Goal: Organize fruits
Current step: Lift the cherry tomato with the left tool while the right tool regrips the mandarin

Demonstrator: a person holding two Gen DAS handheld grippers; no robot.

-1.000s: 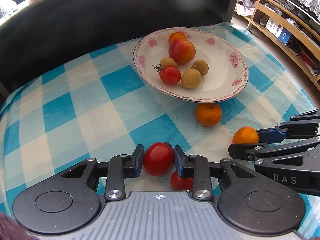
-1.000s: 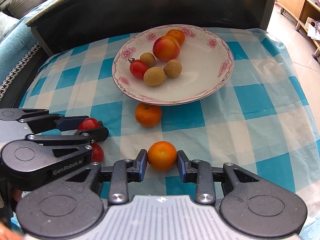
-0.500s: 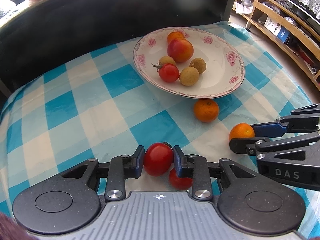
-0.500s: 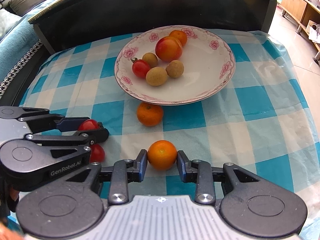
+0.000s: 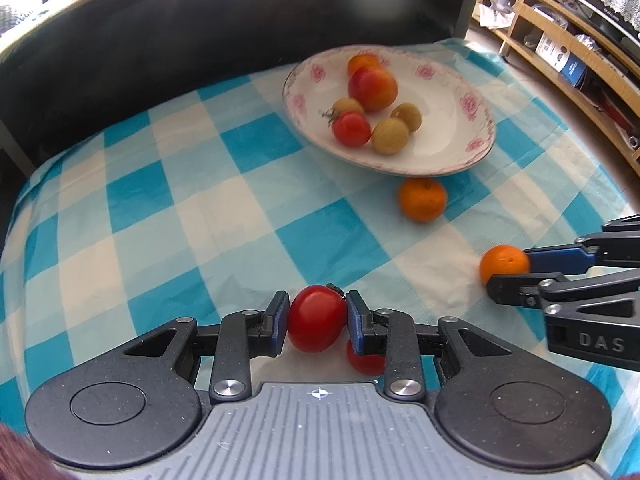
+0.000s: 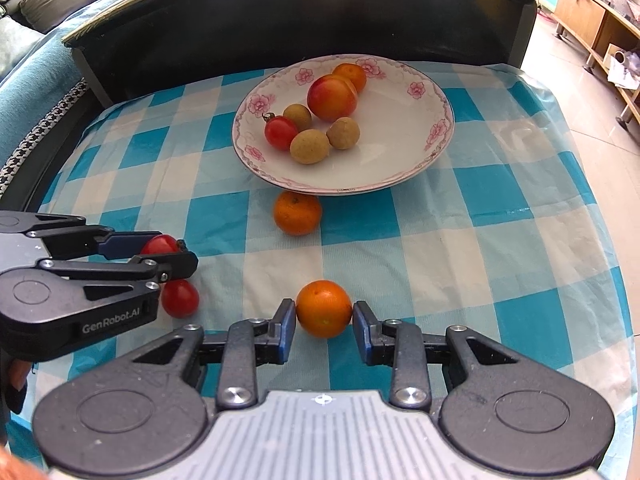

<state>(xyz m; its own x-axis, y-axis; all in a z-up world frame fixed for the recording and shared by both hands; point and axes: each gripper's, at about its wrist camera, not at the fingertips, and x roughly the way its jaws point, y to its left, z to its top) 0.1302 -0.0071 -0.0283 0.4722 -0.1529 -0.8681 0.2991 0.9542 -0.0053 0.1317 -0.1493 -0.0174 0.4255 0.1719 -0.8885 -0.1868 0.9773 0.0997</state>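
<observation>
My left gripper [image 5: 317, 317] is shut on a red tomato [image 5: 317, 318], just above the checked cloth; it shows at the left of the right wrist view too [image 6: 176, 254]. A second tomato [image 6: 180, 298] lies on the cloth under it. My right gripper [image 6: 324, 318] is shut on a small orange [image 6: 324, 308], seen at the right edge of the left wrist view [image 5: 505, 264]. A flowered white plate [image 6: 404, 148] farther back holds a peach, an orange, a tomato and three brown longans. Another orange [image 6: 297, 213] lies in front of the plate.
The blue and white checked cloth [image 6: 500, 208] covers a low table. A black table edge [image 6: 304, 12] runs behind the plate. A sofa [image 6: 36, 64] stands at the left, wooden shelves [image 5: 568, 48] at the right over a tiled floor.
Both grippers keep hold of their fruit. The plate and the loose orange have shifted slightly away in both views, as both grippers drew back a little with their fruit.
</observation>
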